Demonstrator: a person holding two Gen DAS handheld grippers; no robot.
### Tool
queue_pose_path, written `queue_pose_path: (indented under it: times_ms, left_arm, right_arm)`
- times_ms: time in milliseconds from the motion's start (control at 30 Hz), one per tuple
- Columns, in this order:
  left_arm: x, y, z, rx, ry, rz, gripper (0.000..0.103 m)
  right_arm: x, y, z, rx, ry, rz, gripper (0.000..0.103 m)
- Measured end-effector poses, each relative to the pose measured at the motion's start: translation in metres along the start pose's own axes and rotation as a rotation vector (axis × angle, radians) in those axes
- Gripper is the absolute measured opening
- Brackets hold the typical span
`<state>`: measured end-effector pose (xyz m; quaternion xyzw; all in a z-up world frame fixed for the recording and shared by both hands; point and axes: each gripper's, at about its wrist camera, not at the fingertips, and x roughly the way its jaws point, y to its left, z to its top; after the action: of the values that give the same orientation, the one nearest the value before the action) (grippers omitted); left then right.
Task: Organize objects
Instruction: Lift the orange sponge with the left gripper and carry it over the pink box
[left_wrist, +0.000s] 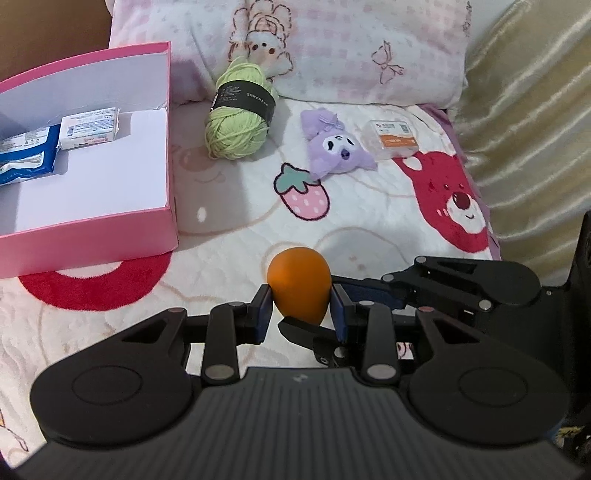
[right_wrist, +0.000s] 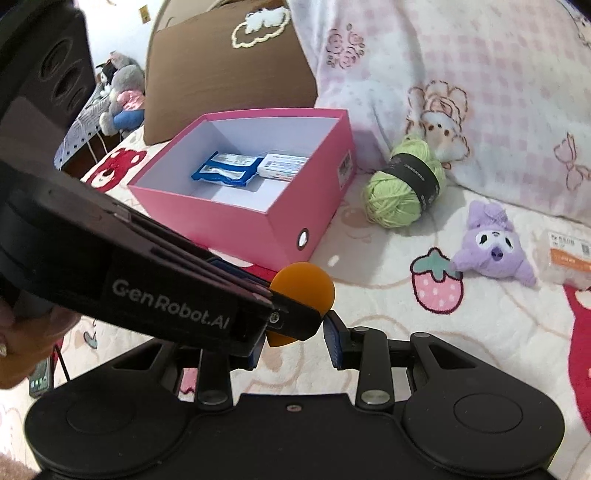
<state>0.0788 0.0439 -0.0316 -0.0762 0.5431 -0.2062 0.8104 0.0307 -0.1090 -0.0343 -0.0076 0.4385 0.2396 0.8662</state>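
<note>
An orange egg-shaped sponge (left_wrist: 299, 284) is pinched between the blue pads of my left gripper (left_wrist: 301, 312), above the printed bedspread. In the right wrist view the left gripper's finger (right_wrist: 291, 317) crosses from the left and covers part of the sponge (right_wrist: 306, 284). The sponge's narrow end sits between the pads of my right gripper (right_wrist: 293, 343). One of that gripper's pads is hidden, so contact is unclear. A finger (left_wrist: 299, 330) of the right gripper passes under the sponge. A pink box (left_wrist: 162, 236) (right_wrist: 240, 218) stands open at the left.
The box holds a blue packet (right_wrist: 225, 170) and a white carton (right_wrist: 282, 166). Green yarn (left_wrist: 236, 122), a purple plush (left_wrist: 338, 147) and a clear plastic case (left_wrist: 391, 138) lie before a pink pillow (left_wrist: 332, 48). A brown carton (right_wrist: 229, 74) stands behind the box.
</note>
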Motion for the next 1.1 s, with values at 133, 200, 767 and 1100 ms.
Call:
queue_pose_path:
  times_ms: [133,200,767,1100]
  left_arm:
    - [-0.01,-0.004,-0.003,0.017,0.002,0.005,0.032]
    - [-0.015,-0.006,-0.005,0.028,0.001,0.011,0.032]
    - [-0.072,0.02,-0.007,-0.043,-0.046,-0.01,0.032]
    - [-0.114,0.044,-0.001,-0.056,-0.107,0.034,0.032]
  right_arm:
    - [-0.008,0.01,0.003,-0.023,0.016,-0.015,0.038]
    - [-0.011,0.014,0.005,-0.031,0.022,-0.018,0.038]
    - [-0.029,0.048,0.034,-0.085,0.015,0.041,0.039]
    - [-0.029,0.072,0.061,-0.1,-0.065,0.12,0.039]
